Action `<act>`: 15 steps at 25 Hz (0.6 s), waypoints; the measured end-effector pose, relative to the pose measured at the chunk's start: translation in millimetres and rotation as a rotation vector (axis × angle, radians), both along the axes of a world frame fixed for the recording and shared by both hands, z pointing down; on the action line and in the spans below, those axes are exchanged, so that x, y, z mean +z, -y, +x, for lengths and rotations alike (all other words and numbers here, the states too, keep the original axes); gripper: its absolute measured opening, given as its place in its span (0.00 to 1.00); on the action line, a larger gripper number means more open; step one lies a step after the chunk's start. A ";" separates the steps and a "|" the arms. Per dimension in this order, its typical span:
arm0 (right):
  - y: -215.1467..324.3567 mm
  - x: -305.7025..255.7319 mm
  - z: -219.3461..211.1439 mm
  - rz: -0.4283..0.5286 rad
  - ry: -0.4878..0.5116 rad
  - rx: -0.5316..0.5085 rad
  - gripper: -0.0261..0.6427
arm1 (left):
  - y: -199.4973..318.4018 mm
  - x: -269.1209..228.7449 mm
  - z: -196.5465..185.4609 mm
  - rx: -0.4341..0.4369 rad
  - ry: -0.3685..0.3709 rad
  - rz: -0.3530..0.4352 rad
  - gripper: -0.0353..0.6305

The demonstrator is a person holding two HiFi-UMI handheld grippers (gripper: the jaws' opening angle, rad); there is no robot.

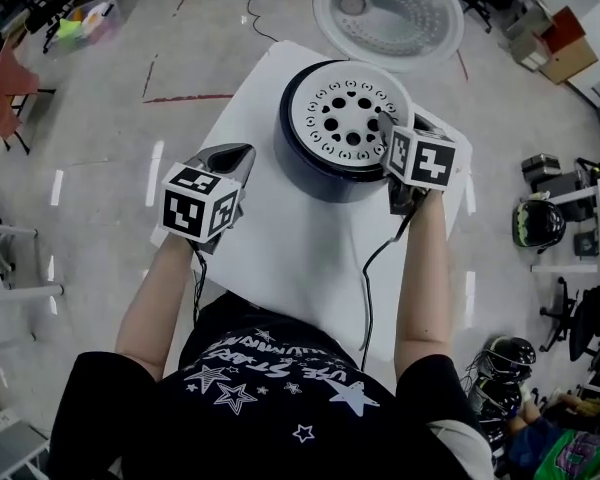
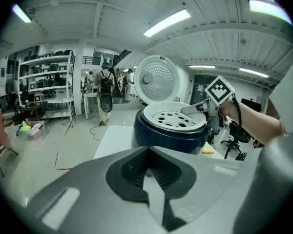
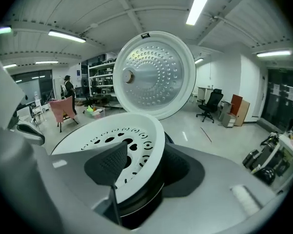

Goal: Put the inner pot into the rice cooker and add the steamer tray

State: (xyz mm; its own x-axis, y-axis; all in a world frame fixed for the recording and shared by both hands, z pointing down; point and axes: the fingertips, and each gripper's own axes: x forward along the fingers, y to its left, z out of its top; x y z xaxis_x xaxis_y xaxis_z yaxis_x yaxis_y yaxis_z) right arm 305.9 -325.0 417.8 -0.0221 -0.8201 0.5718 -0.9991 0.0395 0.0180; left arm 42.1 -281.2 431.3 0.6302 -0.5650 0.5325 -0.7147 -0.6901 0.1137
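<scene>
A dark blue rice cooker stands at the far end of the white table, its round lid swung open behind it. A white steamer tray with several holes rests in its mouth, tilted slightly in the right gripper view. My right gripper is shut on the tray's right rim, one pad over the tray and the other outside. The inner pot is hidden under the tray. My left gripper is shut and empty, hovering left of the cooker.
A black power cord runs from the cooker across the table toward me. The table's left and right edges lie close to both grippers. On the floor are helmets at the right and a red chair at the far left.
</scene>
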 end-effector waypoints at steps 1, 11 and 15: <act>-0.3 -0.7 -1.8 0.015 0.008 -0.004 0.42 | -0.4 2.9 0.1 0.001 0.000 -0.006 0.06; -15.8 -2.5 2.6 0.047 -0.003 -0.009 0.56 | -35.0 16.5 -3.7 -0.004 -0.020 -0.030 0.06; -37.9 -15.4 -5.0 0.065 -0.010 0.020 0.56 | -58.4 10.5 -29.3 -0.032 -0.027 -0.013 0.06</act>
